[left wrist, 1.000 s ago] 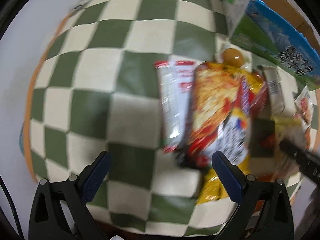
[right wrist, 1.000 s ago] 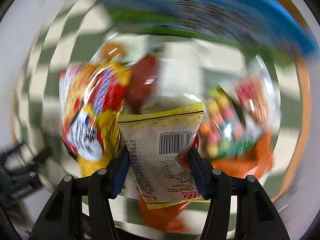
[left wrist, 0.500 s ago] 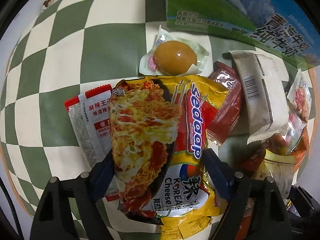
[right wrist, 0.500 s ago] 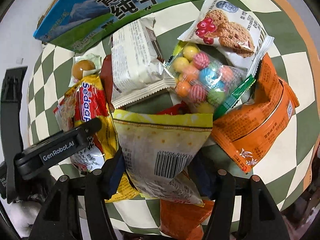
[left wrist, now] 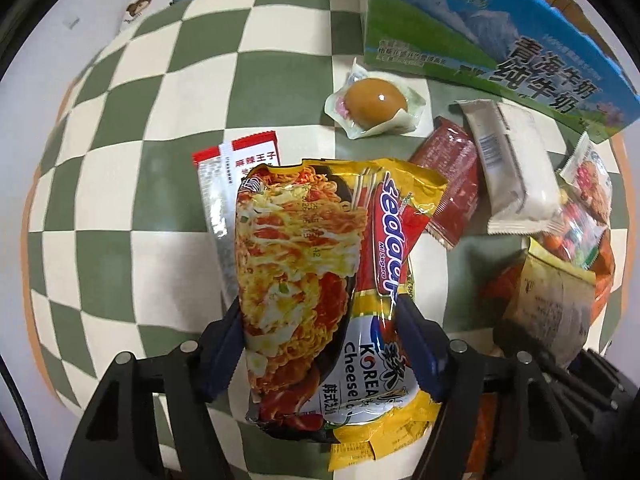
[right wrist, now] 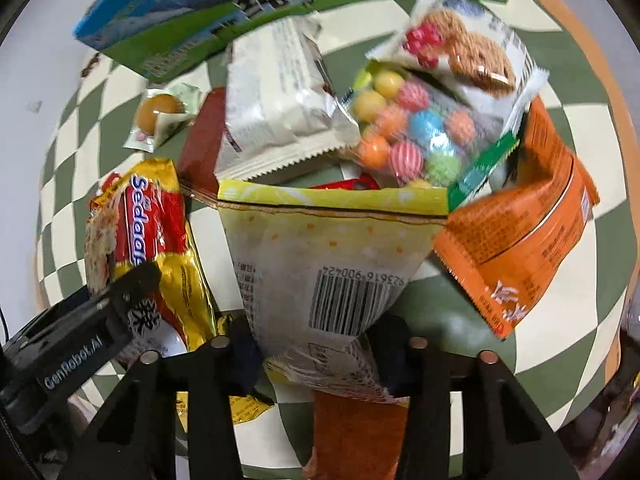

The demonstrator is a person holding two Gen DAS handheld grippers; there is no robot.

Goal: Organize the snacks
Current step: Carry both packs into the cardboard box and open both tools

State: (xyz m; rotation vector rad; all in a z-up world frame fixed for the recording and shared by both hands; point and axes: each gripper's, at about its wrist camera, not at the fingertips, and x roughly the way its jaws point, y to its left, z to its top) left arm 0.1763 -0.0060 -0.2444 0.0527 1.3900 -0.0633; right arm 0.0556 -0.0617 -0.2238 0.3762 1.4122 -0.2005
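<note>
On the left of the checked tabletop (left wrist: pixel 120 208), our left tool (left wrist: pixel 320 344) is closing on the noodle packet (left wrist: pixel 320 280), yellow and red with a picture of cheesy noodles, its blue pads pressing both sides. Rightward lie a sealed egg (left wrist: pixel 374 100) and the milk carton (left wrist: pixel 480 36). Further right, our right tool (right wrist: pixel 316 356) is closing, pinching the pale yellow-topped pouch (right wrist: pixel 332 256), barcode facing us, beside the orange packet (right wrist: pixel 524 236).

noodle packet (left wrist: pixel 304 264) hides most of red-and-white sachet (left wrist: pixel 224 184) and inner faces of left hand-held gripper (left wrist: pixel 320 344) pads. milk carton (right wrist: pixel 224 20) cut off by top edge, print blurred. orange packet (right wrist: pixel 352 432) mostly hidden under yellow-topped packet (right wrist: pixel 328 264).
</note>
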